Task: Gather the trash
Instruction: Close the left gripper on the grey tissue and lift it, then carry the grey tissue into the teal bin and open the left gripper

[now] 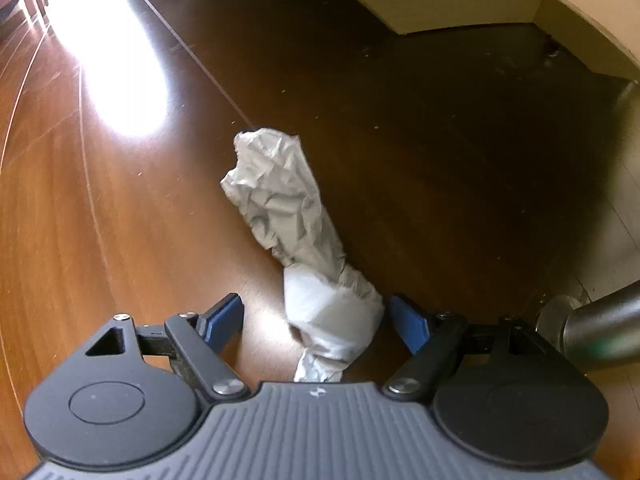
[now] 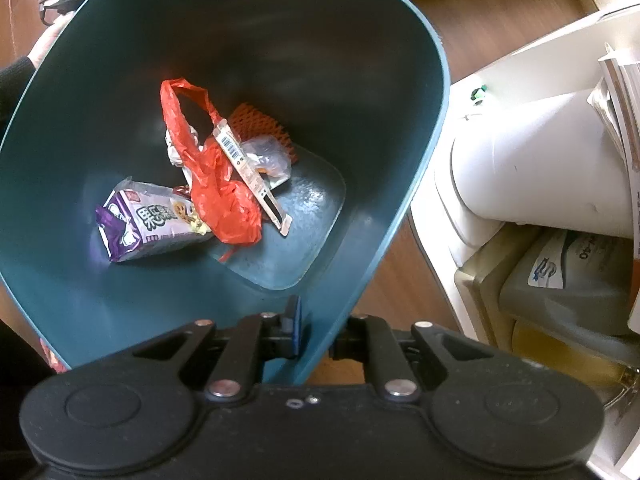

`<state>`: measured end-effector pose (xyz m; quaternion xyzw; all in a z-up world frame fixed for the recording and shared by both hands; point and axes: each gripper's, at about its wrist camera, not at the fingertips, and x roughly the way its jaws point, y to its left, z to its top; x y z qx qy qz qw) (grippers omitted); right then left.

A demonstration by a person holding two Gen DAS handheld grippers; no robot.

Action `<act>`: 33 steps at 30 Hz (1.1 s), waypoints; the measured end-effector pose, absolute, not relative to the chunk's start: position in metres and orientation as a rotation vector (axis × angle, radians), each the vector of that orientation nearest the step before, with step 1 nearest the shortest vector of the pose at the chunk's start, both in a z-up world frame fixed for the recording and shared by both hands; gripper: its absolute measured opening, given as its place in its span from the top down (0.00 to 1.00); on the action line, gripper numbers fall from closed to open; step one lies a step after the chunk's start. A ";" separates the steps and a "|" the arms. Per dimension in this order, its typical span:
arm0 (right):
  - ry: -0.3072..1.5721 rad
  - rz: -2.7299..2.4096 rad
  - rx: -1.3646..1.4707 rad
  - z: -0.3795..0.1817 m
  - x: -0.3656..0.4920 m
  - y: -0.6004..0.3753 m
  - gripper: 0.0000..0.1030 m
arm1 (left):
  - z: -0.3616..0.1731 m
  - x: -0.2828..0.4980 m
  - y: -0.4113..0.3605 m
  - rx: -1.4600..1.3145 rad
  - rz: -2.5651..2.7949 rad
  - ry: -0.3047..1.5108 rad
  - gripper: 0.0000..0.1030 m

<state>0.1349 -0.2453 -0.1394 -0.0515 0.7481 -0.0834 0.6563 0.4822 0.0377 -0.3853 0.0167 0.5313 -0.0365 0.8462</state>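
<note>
lying on the dark wooden floor (image 1: 440,160), a crumpled white paper wad (image 1: 296,232) stretches away from the left gripper (image 1: 314,320), whose blue-padded fingers (image 1: 224,316) stand wide apart on either side of the wad's near end, the right pad just beside the paper; whether it touches cannot be told. the right gripper (image 2: 316,332) is closed on the rim of a teal trash bin (image 2: 380,208), one finger inside the wall and one outside. inside the bin lie a red plastic bag (image 2: 216,184), a purple snack wrapper (image 2: 144,224), a barcode strip (image 2: 248,168), an orange foam net (image 2: 260,124) and a clear plastic scrap (image 2: 270,156).
</note>
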 end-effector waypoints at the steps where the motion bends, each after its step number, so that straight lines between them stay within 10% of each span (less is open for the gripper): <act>1: 1.695 -0.191 -0.113 -0.139 0.135 -0.246 0.89 | -0.385 0.481 0.036 0.043 -0.080 1.110 0.31; 4: 1.699 -0.189 -0.115 -0.140 0.134 -0.244 0.89 | -0.383 0.479 0.028 0.089 -0.087 1.094 0.54; 33: 1.490 -0.069 -0.418 -0.136 0.146 -0.231 0.92 | -0.225 0.306 0.064 0.170 -0.320 1.035 0.54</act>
